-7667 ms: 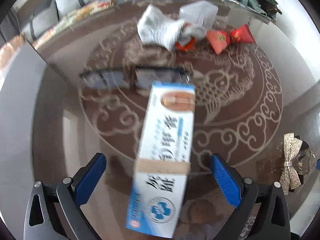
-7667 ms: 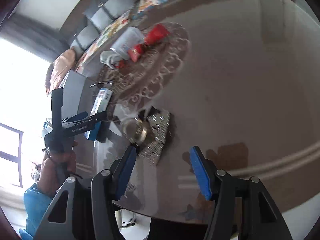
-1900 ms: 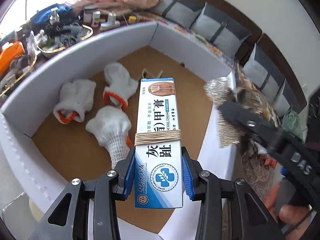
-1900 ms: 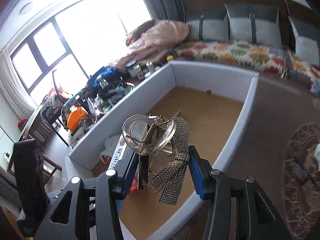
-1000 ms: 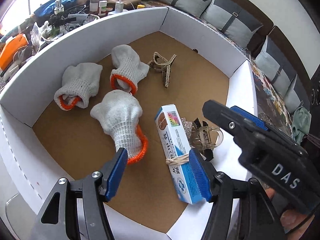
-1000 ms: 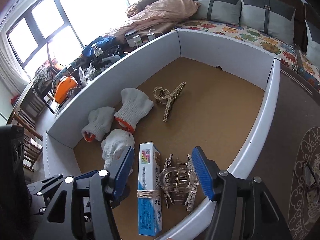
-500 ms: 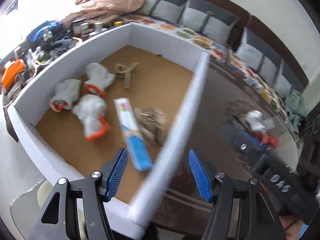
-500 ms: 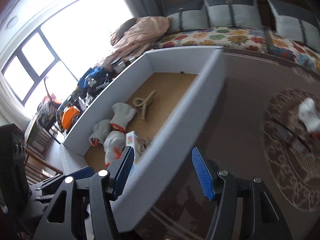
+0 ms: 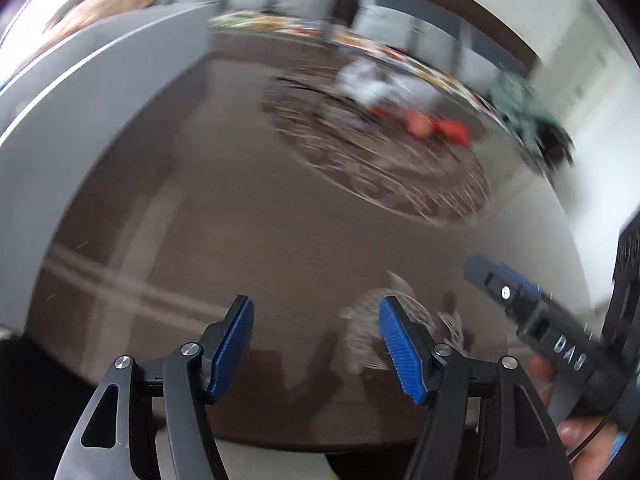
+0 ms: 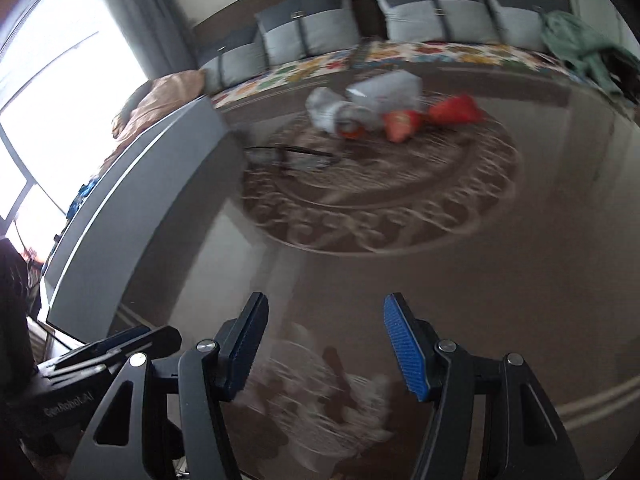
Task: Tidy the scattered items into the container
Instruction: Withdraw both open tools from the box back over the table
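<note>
Both views are motion-blurred. My left gripper [image 9: 316,344] is open and holds nothing, low over the brown table. My right gripper [image 10: 324,344] is also open and holds nothing. A blurred glittery item [image 10: 320,392] lies on the table just under its fingers, and the same glittery item [image 9: 372,320] shows beside the left gripper's right finger. Far across the table lie white gloves [image 10: 360,104], two red packets [image 10: 456,110] and a pair of glasses [image 10: 288,156]. The white box [image 10: 140,200] stands at the left with its inside hidden.
The table [image 10: 480,280] has a round patterned centre. A sofa with grey cushions [image 10: 312,36] and a green cloth [image 10: 580,40] lies beyond it. A person's hand [image 9: 580,440] holds the right gripper [image 9: 520,304] at the lower right.
Both grippers have swung away from above the box, out over the table. One second ago the boxed tube and the hair clip lay released inside the box.
</note>
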Tool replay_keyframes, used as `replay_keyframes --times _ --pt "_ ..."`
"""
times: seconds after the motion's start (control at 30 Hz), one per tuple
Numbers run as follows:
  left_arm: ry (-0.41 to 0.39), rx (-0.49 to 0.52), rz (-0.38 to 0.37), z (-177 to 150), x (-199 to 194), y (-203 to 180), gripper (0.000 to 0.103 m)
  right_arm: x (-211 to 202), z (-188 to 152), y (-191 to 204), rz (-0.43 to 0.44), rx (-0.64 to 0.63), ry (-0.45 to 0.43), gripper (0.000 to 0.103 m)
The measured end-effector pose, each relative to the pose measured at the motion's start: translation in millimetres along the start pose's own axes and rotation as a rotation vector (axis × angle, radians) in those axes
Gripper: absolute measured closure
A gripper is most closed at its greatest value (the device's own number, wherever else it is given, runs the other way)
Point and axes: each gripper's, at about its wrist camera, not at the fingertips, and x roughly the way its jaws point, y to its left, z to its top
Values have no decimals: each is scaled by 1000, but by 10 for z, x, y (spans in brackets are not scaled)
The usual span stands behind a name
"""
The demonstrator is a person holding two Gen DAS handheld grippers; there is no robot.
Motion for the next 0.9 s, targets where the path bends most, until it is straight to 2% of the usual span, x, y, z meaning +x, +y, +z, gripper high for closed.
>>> replay_keyframes --times 0.1,0.17,0.3,0.43,0.63,0.7,0.73,0.9 --pt "4 88 -17 -13 167 -278 39 -83 -62 -208 -11 7 -19 41" --pt "-2 123 -18 92 282 -407 39 -105 -40 -255 -11 -1 -24 41" --pt "-1 92 -19 315 499 -462 39 -70 127 -308 -9 -15 -35 41" --pt "16 68 -16 566 654 -395 39 96 444 -371 -52 -51 -31 42" --pt "47 60 -7 914 840 -227 39 353 1158 -489 -125 -125 -69 42" --pt "31 12 -13 964 833 -97 39 477 1481 -529 -156 -153 -80 42" --pt "22 -15 -24 963 815 -42 39 572 1623 -563 -167 -150 -72 42" --pt "28 -13 -17 984 846 42 39 1076 2231 -744 -217 -118 -12 42"
